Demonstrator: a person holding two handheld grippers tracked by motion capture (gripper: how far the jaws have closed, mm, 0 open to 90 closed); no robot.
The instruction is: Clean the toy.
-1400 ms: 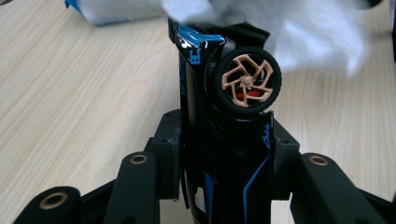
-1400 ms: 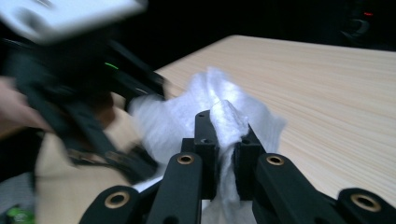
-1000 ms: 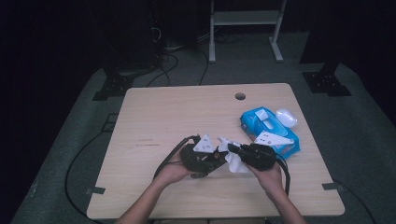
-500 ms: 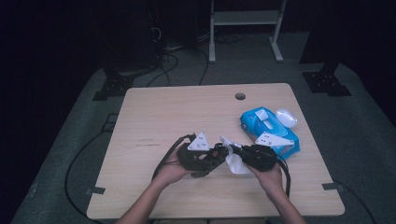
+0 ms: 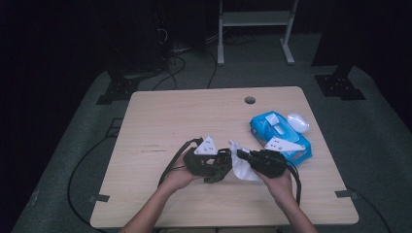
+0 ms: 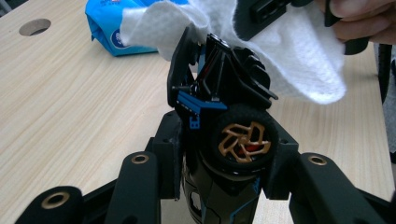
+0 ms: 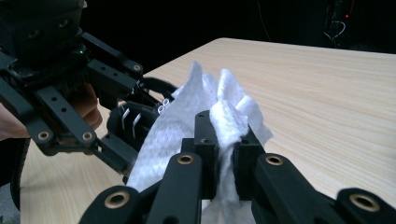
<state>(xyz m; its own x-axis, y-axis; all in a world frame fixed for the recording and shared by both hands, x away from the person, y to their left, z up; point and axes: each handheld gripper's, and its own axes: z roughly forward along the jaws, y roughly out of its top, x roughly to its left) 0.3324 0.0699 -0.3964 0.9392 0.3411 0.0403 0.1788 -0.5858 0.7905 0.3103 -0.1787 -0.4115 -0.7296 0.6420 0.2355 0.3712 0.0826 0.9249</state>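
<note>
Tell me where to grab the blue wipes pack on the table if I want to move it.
Grip the wipes pack across its long sides, coming straight down from above. It lies flat on the table, top flap open, so avoid the loose flap.

Near the table's (image 5: 160, 121) front edge, the left gripper (image 5: 221, 162) and right gripper (image 5: 243, 156) meet over a white wipe (image 5: 239, 167); a blue wipes pack (image 5: 279, 133) lies just right, farther back.
</note>
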